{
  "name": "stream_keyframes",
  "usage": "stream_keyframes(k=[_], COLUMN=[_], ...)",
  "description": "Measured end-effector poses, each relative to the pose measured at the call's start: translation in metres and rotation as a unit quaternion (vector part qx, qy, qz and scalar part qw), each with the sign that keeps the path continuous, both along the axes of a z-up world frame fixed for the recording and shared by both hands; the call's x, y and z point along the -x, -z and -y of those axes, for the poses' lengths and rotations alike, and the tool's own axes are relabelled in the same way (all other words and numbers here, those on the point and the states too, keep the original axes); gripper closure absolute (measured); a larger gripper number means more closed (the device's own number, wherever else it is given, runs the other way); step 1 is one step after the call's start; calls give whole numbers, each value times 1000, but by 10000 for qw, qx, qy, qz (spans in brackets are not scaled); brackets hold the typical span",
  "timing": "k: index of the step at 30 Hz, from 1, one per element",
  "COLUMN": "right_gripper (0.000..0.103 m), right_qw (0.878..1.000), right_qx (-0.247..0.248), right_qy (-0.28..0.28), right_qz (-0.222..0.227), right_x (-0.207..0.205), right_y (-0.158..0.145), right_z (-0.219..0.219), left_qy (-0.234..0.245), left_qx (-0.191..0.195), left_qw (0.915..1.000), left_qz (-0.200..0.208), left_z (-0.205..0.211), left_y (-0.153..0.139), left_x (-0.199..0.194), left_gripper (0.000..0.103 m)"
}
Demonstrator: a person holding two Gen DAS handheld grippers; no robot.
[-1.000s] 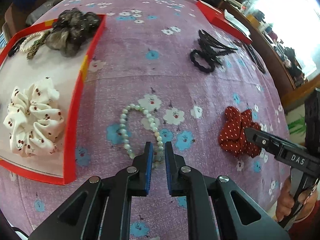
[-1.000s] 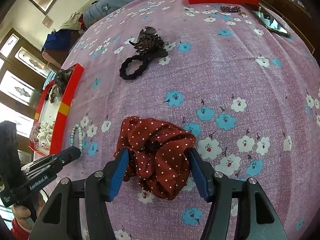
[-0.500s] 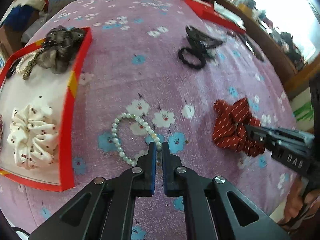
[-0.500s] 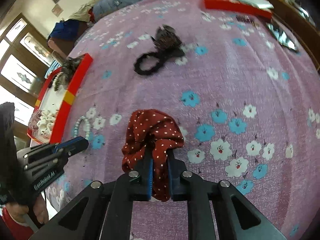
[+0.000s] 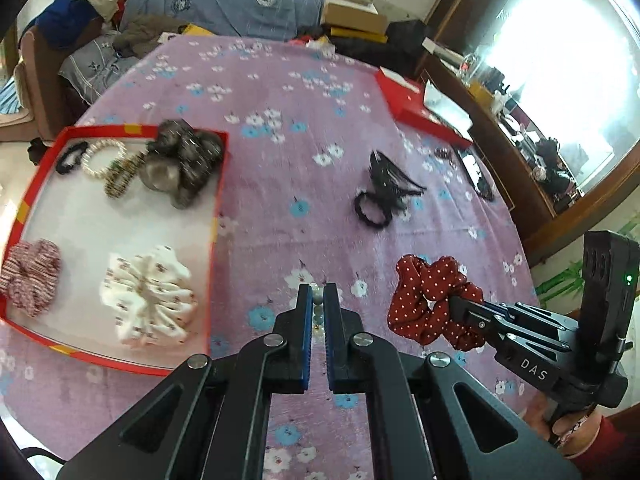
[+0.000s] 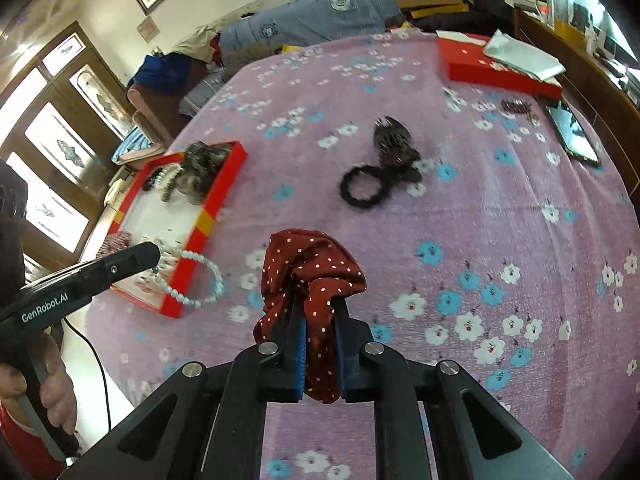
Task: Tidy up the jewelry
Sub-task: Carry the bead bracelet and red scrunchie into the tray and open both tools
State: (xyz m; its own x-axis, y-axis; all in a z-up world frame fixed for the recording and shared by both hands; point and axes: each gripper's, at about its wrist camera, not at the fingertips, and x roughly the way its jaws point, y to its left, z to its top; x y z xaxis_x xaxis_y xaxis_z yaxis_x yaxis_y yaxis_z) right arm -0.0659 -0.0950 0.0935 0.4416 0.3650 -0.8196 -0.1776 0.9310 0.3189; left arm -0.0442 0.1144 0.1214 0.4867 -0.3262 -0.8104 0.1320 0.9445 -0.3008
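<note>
My left gripper (image 5: pixel 318 300) is shut on a pale green bead bracelet (image 6: pixel 200 280), which hangs from it above the purple flowered cloth, near the red-rimmed tray (image 5: pixel 214 216). Only a few beads (image 5: pixel 317 299) show between its fingers in the left wrist view. My right gripper (image 6: pixel 319 320) is shut on a red polka-dot scrunchie (image 6: pixel 308 264) and holds it off the cloth; the scrunchie also shows in the left wrist view (image 5: pixel 424 296). The tray holds a cream scrunchie (image 5: pixel 148 292), a grey scrunchie (image 5: pixel 180 164), a striped scrunchie (image 5: pixel 30 276) and bracelets (image 5: pixel 104 160).
A black hair tie with a dark claw clip (image 5: pixel 380 196) lies on the cloth at mid right. A red box (image 5: pixel 416 108) and a phone (image 6: pixel 572 136) sit at the far right edge. Bedding and boxes lie beyond the table.
Both grippers closed and lifted: the left on the bead bracelet, the right on the red scrunchie. Both items have left the cloth, and the views have risen and pulled back.
</note>
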Motion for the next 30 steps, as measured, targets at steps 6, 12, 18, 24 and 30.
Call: stream_keyframes(k=[6, 12, 18, 24, 30], right_gripper=[90, 90, 90, 90, 90], right_qw=[9998, 9994, 9987, 9976, 9960], right_qx=[-106, -209, -198, -274, -390], right_qy=[-42, -129, -330, -556, -761], right_qz=[181, 238, 339, 319, 254], right_x=[-1, -7, -12, -17, -22], right_y=[-21, -33, -43, -42, -39], right_z=[-14, -32, -62, -93, -124], left_qy=[-203, -538, -922, -1280, -1492], left_qx=[-34, 76, 62, -18, -82], left_qw=[9995, 9977, 9943, 9904, 9878], left_qz=[221, 399, 540, 517, 438], left_z=[-30, -72, -119, -162, -192], left_y=[-22, -39, -51, -50, -47], left_x=[3, 4, 5, 8, 12], left_gripper=[98, 98, 98, 98, 98])
